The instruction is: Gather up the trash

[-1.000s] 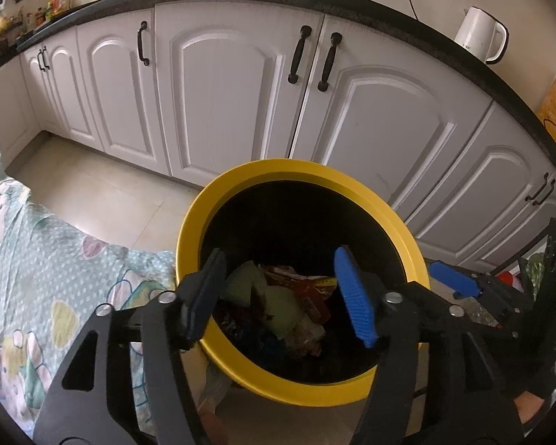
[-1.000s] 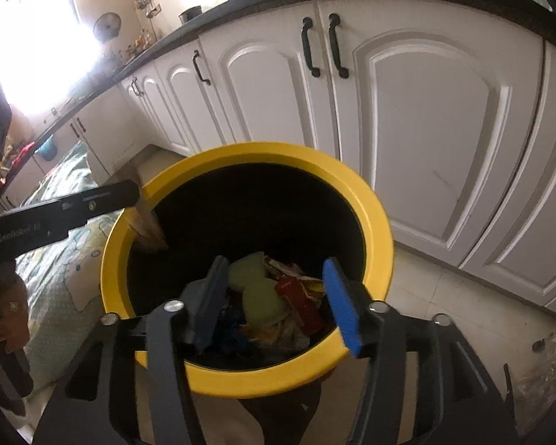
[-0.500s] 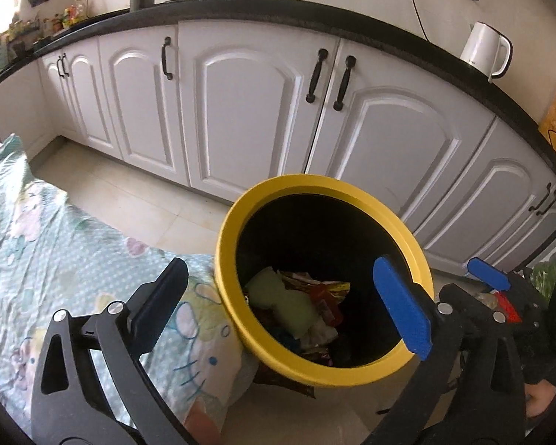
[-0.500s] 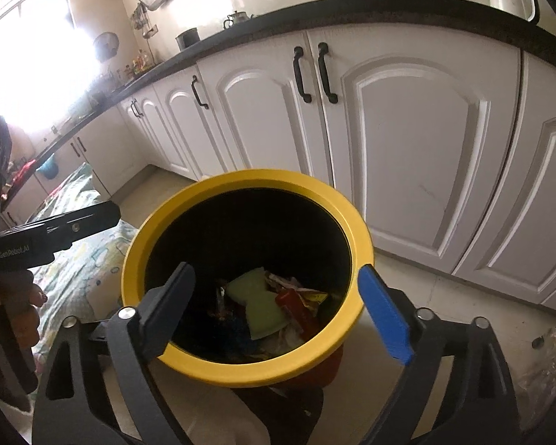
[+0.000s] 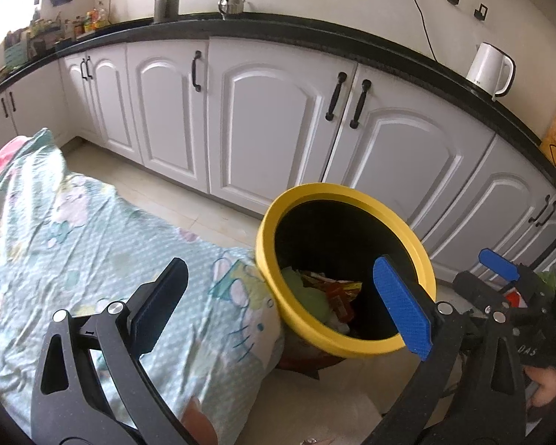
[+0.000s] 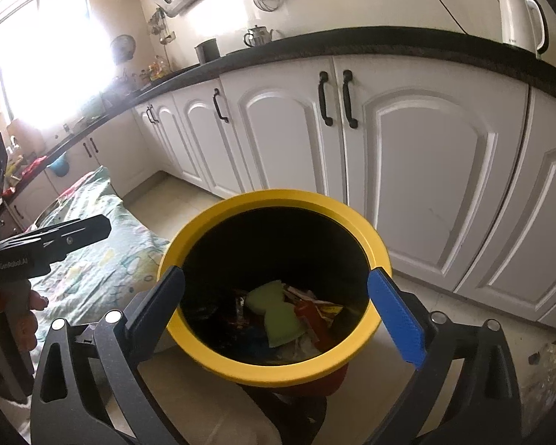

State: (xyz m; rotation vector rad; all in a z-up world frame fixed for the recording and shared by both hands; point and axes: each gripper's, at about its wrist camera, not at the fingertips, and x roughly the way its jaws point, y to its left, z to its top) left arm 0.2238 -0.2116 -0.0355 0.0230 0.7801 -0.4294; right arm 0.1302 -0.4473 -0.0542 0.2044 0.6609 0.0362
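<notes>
Nearest me, both sets of jaws have just been spreading and now stand wide apart with nothing between them: my left gripper (image 5: 281,306) over the edge of the patterned bed sheet (image 5: 74,244), my right gripper (image 6: 278,304) framing the bin. I read this as the moment just after a drop. The trash (image 6: 281,315), a green sponge-like piece among red and orange wrappers, lies at the bottom of the yellow-rimmed bin (image 6: 383,256), which stands on the floor just right of the bed.

Next I judge I must look for any piece left outside the bin; a crumpled clear bag (image 6: 552,367) lies on the floor at far right.

Farther off, white cabinets (image 6: 426,155) carry the dark surface (image 6: 352,42) and a white kettle (image 6: 519,18). The left gripper's side, seen from the right wrist, reads "GenRobot.AI".
</notes>
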